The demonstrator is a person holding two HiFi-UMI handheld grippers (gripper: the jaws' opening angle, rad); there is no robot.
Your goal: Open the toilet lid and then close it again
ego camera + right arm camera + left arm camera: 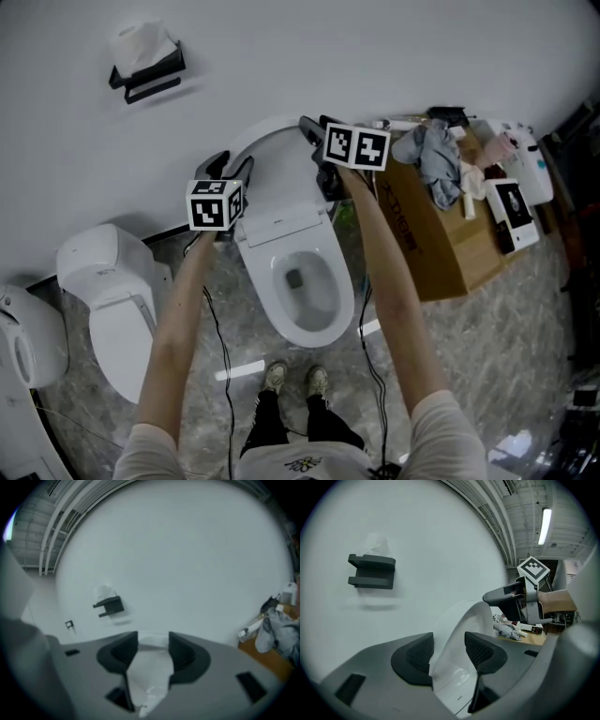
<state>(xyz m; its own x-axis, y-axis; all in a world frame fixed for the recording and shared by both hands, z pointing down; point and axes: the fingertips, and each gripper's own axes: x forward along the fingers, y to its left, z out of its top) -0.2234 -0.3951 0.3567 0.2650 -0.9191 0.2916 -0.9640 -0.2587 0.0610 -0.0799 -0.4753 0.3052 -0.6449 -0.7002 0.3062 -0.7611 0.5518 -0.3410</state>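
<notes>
The white toilet (pixel 345 298) stands in the middle of the head view with its lid (pixel 274 161) raised steeply toward the wall and the bowl uncovered. My left gripper (pixel 234 171) grips the lid's left edge. In the left gripper view the lid (pixel 457 620) fills the gap between the pads of my left gripper (pixel 449 651). My right gripper (pixel 316 133) holds the lid's right edge near its top. From the right gripper view, the lid (pixel 147 670) sits between both pads of my right gripper (pixel 153 651). The right gripper (pixel 508 597) also shows beyond the lid in the left gripper view.
A second white toilet (pixel 117 300) stands at the left. To the right is a cardboard box (pixel 441 239) carrying a grey cloth (pixel 439 159) and bottles. A black paper holder (pixel 147 70) hangs on the white wall. The person's shoes (pixel 295 379) stand in front of the bowl.
</notes>
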